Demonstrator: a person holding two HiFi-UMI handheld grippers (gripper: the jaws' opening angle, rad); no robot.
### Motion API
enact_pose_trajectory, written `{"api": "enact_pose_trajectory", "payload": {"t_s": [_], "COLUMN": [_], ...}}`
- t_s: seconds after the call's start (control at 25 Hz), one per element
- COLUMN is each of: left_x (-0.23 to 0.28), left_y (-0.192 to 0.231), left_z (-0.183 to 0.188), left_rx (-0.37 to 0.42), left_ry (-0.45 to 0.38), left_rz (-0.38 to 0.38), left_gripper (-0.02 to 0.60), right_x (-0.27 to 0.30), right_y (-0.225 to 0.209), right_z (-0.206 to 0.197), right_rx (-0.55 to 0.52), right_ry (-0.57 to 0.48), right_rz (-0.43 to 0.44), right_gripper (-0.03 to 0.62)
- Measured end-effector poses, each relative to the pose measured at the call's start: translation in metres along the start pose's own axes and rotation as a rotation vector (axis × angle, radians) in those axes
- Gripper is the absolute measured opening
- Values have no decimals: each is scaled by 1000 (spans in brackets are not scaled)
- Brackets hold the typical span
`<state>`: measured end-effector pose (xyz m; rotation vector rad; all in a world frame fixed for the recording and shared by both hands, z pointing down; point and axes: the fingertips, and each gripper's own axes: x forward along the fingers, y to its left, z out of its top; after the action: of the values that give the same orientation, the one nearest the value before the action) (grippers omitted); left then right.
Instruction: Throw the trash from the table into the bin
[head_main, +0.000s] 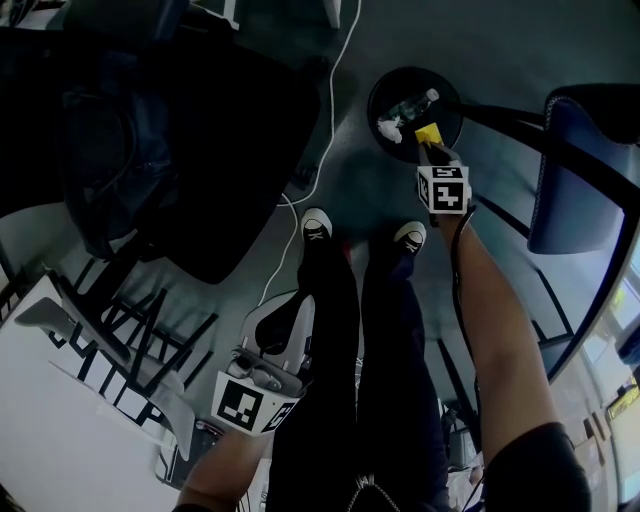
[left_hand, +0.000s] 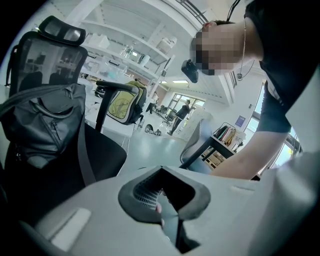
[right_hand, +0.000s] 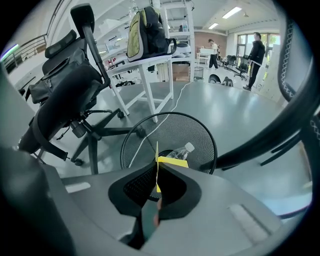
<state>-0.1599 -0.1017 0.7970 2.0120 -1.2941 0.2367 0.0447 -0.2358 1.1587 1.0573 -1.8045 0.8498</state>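
Over the bin: right gripper (head_main: 432, 150) hangs above the near rim of the round mesh bin (head_main: 372, 100), reached out on a straight arm.
Right claw: closed on a yellow paper (right_hand: 169, 162).
Paper, where: it sticks out past the jaw tips, over the bin's opening (head_main: 428, 133), not touching the trash below.
Paper, which way: in the right gripper view the pinched part shows edge-on as a thin upright line between the jaws. A flat flap bends off to the right, toward the bottle.
Inside the bin: a clear bottle (head_main: 415, 105) lies on its side, with its cap toward the far right rim. A white crumpled wad (head_main: 388, 128) lies just beside it.
Left gripper (head_main: 290, 315): held low by the person's left leg, well apart from the bin.
Left claw: jaws drawn together with nothing between them (left_hand: 162, 192). It faces an office chair with a grey backpack (left_hand: 45, 125) on the seat.
Floor: two dark shoes (head_main: 316, 225) stand near the bin, and a white cable (head_main: 335, 90) runs past its left side.
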Motion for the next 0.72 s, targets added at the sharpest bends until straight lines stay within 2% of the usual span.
{"api": "enact_pose_trajectory", "payload": {"t_s": [0.24,0.48,0.72], "left_x": [1,-2,-9], "left_y": [-12,-26,-53], "left_z": [-4,-7,9], "left_rx": [-6,-1,23], "left_ry": [-8,-12,-40], "left_rz": [-13,-25,-57], "left_gripper": [0,0,0], "right_x": [-8,-30,-95], "right_y": [-7,-9,8], "right_z": [0,7,29], "right_rx": [14,13,17], "right_ry": [-5,-43,-111], "right_rz": [15,24,46], "right_gripper": [66,69,35]}}
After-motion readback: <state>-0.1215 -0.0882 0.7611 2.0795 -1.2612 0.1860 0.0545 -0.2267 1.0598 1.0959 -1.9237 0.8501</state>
